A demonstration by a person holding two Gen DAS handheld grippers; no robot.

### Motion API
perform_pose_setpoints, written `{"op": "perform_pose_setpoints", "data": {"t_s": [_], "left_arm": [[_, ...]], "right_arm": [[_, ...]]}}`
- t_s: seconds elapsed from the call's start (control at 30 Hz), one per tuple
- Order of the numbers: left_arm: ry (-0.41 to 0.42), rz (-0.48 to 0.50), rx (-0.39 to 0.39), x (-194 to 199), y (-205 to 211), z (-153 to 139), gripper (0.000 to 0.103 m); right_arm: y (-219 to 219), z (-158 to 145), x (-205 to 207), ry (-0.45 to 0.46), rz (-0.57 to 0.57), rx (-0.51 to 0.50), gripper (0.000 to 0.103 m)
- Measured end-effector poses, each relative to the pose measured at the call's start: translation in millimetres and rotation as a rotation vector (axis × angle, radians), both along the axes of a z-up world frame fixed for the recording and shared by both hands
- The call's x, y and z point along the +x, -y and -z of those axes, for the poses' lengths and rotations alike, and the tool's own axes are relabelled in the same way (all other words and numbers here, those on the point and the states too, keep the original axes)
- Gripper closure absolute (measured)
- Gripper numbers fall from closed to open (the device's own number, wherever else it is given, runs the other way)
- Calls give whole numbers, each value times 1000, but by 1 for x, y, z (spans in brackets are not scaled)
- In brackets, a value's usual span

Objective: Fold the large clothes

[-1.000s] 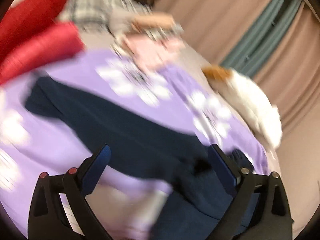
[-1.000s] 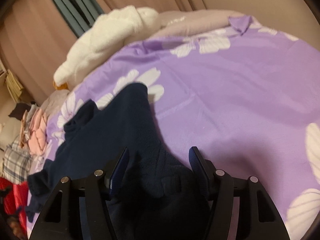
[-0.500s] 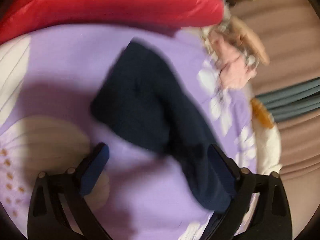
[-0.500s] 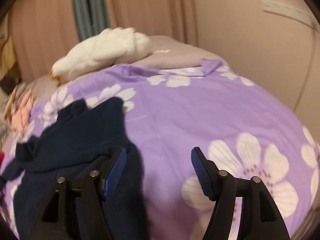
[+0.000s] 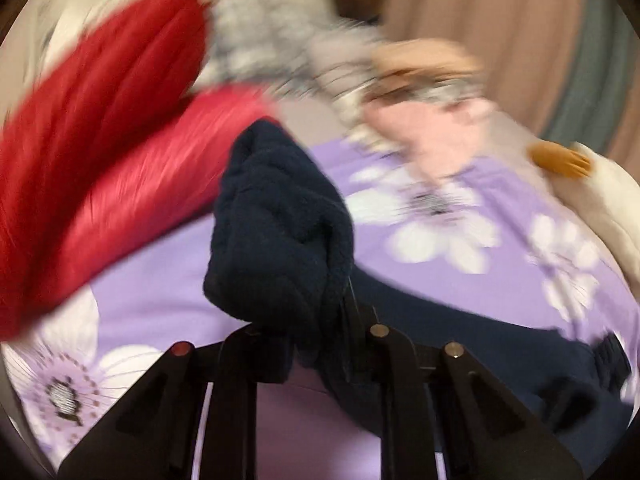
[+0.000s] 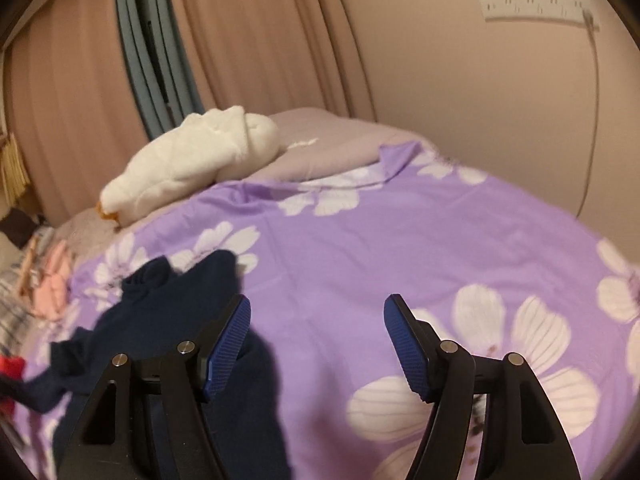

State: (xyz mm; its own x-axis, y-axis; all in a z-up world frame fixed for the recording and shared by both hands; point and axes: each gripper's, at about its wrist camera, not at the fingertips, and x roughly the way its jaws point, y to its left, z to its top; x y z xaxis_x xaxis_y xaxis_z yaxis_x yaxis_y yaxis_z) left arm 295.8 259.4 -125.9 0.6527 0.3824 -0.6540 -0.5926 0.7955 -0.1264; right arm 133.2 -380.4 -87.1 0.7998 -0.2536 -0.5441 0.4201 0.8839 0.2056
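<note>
Now that its jaws have snapped from wide apart to tight, the left gripper point(image 5: 316, 344) is pinching a bunched end of the navy fleece point(image 5: 280, 232) above the bed point(image 6: 360, 248), starting a fold; the right gripper point(image 6: 318, 344) is hanging half-open, empty, beside the fleece's other end.

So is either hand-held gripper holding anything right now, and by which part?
The left hand-held gripper is shut on the navy fleece garment, pinching a bunched end, likely a sleeve. The right hand-held gripper is open and holds nothing.
</note>
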Motion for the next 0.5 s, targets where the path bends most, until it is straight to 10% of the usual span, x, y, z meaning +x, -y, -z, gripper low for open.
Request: {"op": "perform_pose_setpoints", "data": {"t_s": [0.1, 0.23, 0.5], "left_arm": [[48, 75, 163, -1, 68, -53, 86], [153, 260, 196, 7, 184, -107, 86], [152, 568, 172, 35, 411, -70, 85]], "right_arm": [[9, -1, -2, -28, 77, -60, 34], [23, 0, -11, -45, 51, -76, 34], [76, 40, -41, -128, 119, -16, 34]]}}
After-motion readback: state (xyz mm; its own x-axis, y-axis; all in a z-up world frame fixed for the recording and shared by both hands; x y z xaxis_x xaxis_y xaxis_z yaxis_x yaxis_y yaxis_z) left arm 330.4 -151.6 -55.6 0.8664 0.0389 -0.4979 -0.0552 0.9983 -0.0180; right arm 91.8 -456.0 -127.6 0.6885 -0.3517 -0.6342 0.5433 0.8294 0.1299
